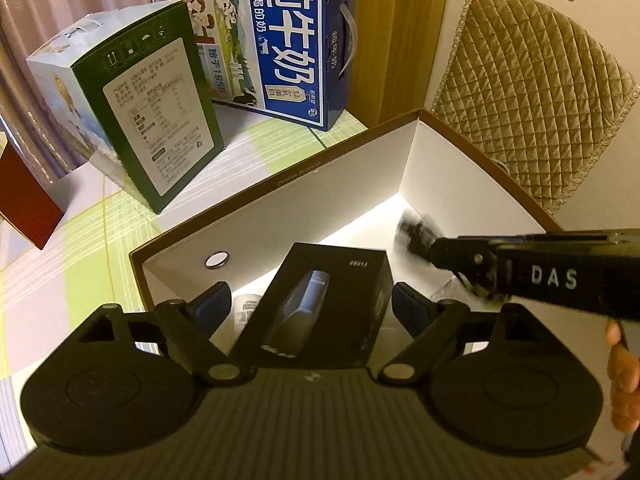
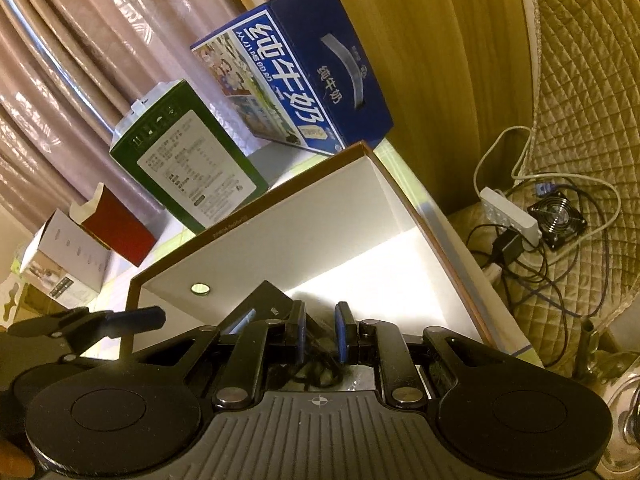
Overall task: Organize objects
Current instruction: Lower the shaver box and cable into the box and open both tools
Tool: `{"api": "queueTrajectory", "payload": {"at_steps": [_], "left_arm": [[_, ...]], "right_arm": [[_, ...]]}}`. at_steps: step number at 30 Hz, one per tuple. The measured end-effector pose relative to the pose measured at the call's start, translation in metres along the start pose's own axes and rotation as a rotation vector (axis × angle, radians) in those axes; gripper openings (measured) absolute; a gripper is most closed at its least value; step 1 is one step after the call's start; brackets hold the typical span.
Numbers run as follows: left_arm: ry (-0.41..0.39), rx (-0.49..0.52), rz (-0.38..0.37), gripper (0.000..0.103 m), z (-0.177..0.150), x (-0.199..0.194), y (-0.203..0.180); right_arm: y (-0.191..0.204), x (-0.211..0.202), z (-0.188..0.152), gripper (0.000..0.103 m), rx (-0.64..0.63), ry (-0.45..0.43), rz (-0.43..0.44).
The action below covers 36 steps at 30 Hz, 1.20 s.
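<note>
1. While we hold both tools over the large open box (image 1: 348,184), our left gripper (image 1: 308,300) stands wide, its blue pads on either side of a black product box (image 1: 320,300) that lies inside the open box near its close wall; the pads do not press on it.
2. Our right gripper (image 2: 320,338) is closed, its blue-padded fingers (image 2: 301,336) nearly together on a dark, tangled item (image 2: 316,376); what that item is we cannot tell. In the left wrist view the same gripper reaches in from the right edge with a blurred dark thing (image 1: 416,232) at its tip, over the open box's white floor.
3. A thumb (image 1: 622,364) shows at the right edge of the left wrist view.
4. Behind the open box, toward the table's (image 1: 80,264) far edge, a green-sided carton (image 1: 160,120) stands just beside a blue milk carton (image 1: 288,40).
5. At the table's left edge sits a red box (image 2: 116,224), with a white box (image 2: 68,264) next to it.
6. Off the table's right side, a quilted cover (image 2: 580,120) carries a power strip (image 2: 508,212), cables and a small fan (image 2: 558,216).
</note>
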<state>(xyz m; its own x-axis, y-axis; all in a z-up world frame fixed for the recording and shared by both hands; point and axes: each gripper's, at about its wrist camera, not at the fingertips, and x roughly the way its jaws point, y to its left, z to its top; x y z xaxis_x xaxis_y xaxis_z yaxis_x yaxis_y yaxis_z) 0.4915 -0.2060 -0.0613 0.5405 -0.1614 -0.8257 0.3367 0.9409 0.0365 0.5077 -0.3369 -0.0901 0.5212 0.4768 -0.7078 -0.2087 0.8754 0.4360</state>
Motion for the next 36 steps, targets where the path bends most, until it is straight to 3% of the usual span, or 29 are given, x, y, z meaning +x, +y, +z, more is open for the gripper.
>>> {"api": "queueTrajectory", "payload": {"at_steps": [25,27,29,36], "left_arm": [[-0.019,-0.027,-0.044,0.091,-0.018,-0.032,0.0],[-0.026,-0.031,-0.048,0.092,-0.021,-0.039,0.0],[-0.036,-0.037,-0.05,0.094,-0.023,-0.046,0.0],[-0.069,-0.061,-0.057,0.098,-0.036,-0.073,0.001]], "right_arm": [[-0.002,-0.04,-0.023,0.016,-0.034,-0.017,-0.009],[-0.002,-0.046,-0.025,0.024,-0.032,-0.024,-0.01],[-0.002,-0.054,-0.028,0.043,-0.032,-0.035,-0.008],[0.003,-0.086,-0.042,0.073,-0.052,-0.086,-0.013]]}}
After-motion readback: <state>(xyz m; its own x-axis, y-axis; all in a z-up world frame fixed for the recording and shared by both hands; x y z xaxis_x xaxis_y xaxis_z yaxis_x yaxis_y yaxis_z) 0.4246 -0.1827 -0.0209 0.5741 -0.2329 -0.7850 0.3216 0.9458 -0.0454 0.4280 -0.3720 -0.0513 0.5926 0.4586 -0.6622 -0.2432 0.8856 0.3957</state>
